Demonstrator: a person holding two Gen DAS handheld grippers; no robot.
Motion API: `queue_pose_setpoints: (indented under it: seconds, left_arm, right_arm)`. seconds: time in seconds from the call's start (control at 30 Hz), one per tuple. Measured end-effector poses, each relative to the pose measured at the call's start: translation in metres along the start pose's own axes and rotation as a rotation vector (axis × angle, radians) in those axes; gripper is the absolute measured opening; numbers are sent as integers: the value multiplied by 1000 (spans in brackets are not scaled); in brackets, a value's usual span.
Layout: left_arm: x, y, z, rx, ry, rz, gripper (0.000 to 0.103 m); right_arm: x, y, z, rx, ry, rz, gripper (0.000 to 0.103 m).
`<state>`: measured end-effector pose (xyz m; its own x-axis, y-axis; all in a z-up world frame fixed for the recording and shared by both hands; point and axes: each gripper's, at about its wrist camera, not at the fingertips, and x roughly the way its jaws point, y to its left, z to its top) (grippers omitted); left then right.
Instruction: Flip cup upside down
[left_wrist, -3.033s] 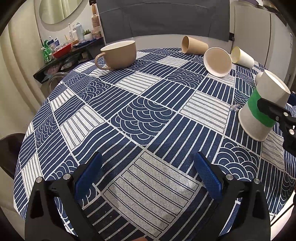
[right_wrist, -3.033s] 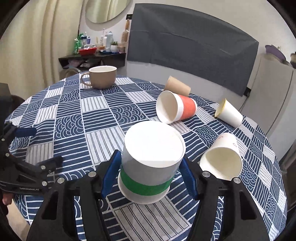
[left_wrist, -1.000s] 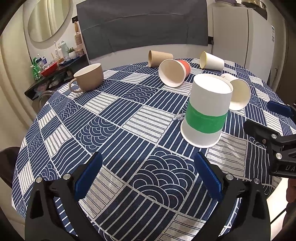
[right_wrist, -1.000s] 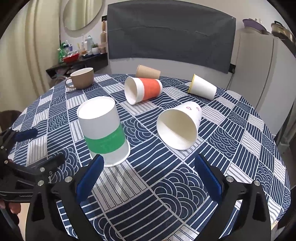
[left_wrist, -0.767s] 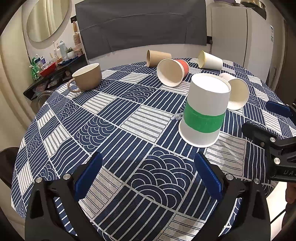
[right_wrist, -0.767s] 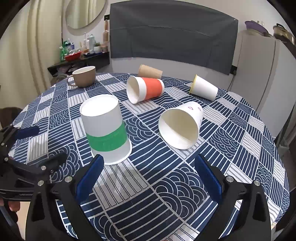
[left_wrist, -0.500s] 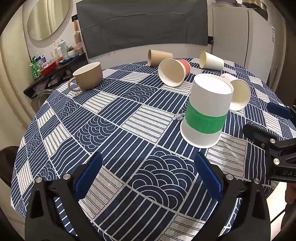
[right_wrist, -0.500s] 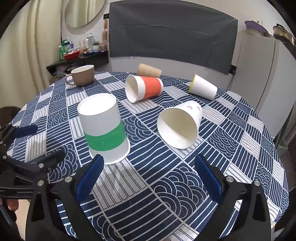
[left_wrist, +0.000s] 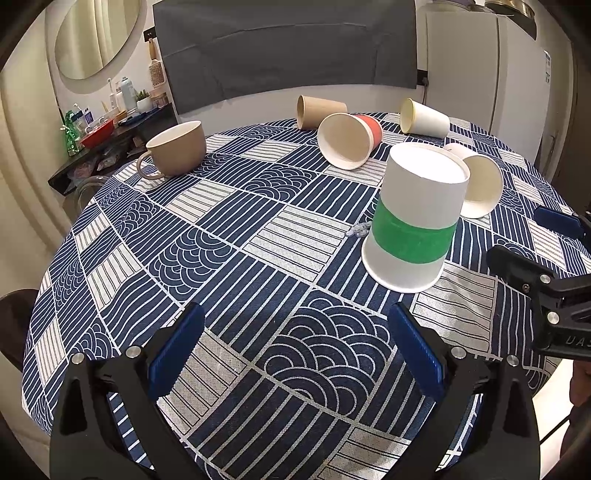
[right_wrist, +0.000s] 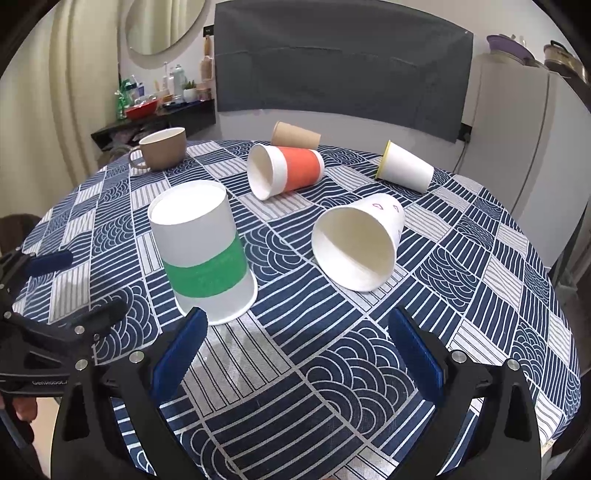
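A white paper cup with a green band (left_wrist: 413, 221) stands upside down on the blue patterned tablecloth (left_wrist: 229, 258); it also shows in the right wrist view (right_wrist: 203, 254). My left gripper (left_wrist: 295, 354) is open and empty, low over the near table edge, left of the cup. My right gripper (right_wrist: 295, 354) is open and empty, just in front and right of the cup. The right gripper shows at the right edge of the left wrist view (left_wrist: 546, 254).
Several paper cups lie on their sides: a plain white one (right_wrist: 358, 247), an orange-banded one (right_wrist: 284, 170), a brown one (right_wrist: 295, 136) and a yellow-rimmed one (right_wrist: 404, 171). A tan mug (right_wrist: 162, 149) stands upright at the far left. A small clear scrap (left_wrist: 357, 230) lies by the cup.
Three seconds ago my right gripper was closed around the green-banded cup; it has since let go and drawn back. Over the last second both grippers barely moved.
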<state>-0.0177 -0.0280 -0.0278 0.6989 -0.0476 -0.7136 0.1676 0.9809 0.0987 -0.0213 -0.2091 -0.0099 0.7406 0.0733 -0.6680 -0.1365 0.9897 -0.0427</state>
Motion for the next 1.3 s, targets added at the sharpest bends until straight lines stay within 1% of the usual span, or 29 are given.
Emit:
queue_pose_setpoints:
  seconds: [0.17, 0.47, 0.63, 0.7, 1.3]
  left_arm:
    - [1, 3, 1, -14, 5, 0, 97]
    - [2, 1, 1, -5, 8, 5, 97]
    - [4, 3, 1, -13, 17, 11, 97]
    - [5, 3, 1, -16, 20, 1, 97]
    - [8, -2, 1, 3, 34, 5, 97]
  right_arm:
    - [0, -2, 0, 7, 4, -6, 94]
    - [3, -7, -2, 25, 21, 0, 95]
    - [2, -5, -3, 3, 18, -5, 95]
    - [3, -5, -3, 6, 21, 3, 95]
    - [8, -8, -1, 10, 41, 14, 95]
